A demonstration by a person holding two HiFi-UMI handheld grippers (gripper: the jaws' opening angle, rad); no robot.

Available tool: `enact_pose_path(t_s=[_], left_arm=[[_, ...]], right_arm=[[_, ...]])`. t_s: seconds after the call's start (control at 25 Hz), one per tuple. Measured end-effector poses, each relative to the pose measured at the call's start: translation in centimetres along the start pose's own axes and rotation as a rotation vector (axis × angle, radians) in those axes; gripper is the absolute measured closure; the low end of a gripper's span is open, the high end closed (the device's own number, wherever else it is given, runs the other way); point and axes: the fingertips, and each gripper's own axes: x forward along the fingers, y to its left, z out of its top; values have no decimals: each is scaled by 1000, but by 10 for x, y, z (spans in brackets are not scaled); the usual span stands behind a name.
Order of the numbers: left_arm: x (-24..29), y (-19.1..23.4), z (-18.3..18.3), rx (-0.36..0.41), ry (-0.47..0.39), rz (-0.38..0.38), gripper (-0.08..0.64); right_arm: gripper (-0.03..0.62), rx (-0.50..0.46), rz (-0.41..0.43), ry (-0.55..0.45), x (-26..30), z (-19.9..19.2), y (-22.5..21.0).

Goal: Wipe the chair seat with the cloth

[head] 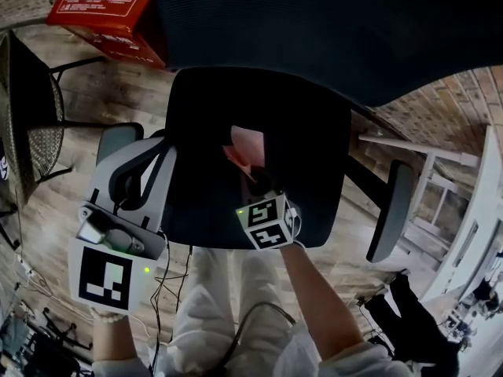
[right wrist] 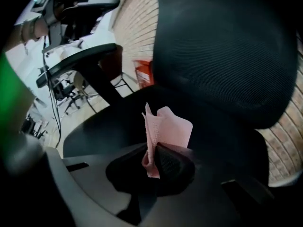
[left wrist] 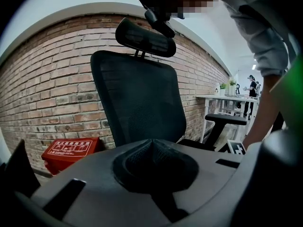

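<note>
Clamping pink cloth (right wrist: 166, 128) by bunched edge between right gripper (right wrist: 154, 162) jaws, held over near middle of chair seat (head: 314, 148), free end forward for wiping. Held left gripper (left wrist: 154, 151) off left by armrest (head: 114, 141), jaws together, empty, clear of seat.

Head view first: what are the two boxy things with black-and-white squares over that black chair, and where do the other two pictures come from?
There is no robot here. A person holds a two-jaw gripper in each hand, and the marker cubes are parts of those grippers. The head view looks steeply down from the person's head onto the black chair seat. The other two pictures come from cameras riding on the grippers, each looking along its own jaws. The right gripper is clamped on a folded pink cloth over the seat; whether the cloth touches the seat cannot be told. The left gripper is shut with nothing in it. It sits off to the chair's side, facing the mesh backrest, a brick wall and a red box.
</note>
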Motion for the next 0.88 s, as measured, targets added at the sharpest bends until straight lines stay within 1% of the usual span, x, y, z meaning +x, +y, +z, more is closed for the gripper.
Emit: enact_pose_path(t_s=[0.32,0.56,0.72,0.88], left_arm=[[-12,20,-1,-20,-26,34,541],[-15,23,-5,-27,-25,42,541],[-16,23,-6,-28,-23,43,541],[-14,19,-7,-29,-21,50,541]], right_arm=[[538,-155,144,-46,23,46,75],[538,-233,215,-61,31,59,113],[538,-240,223,-55,30,57,119],[538,-233,185,-36,27,43,104]])
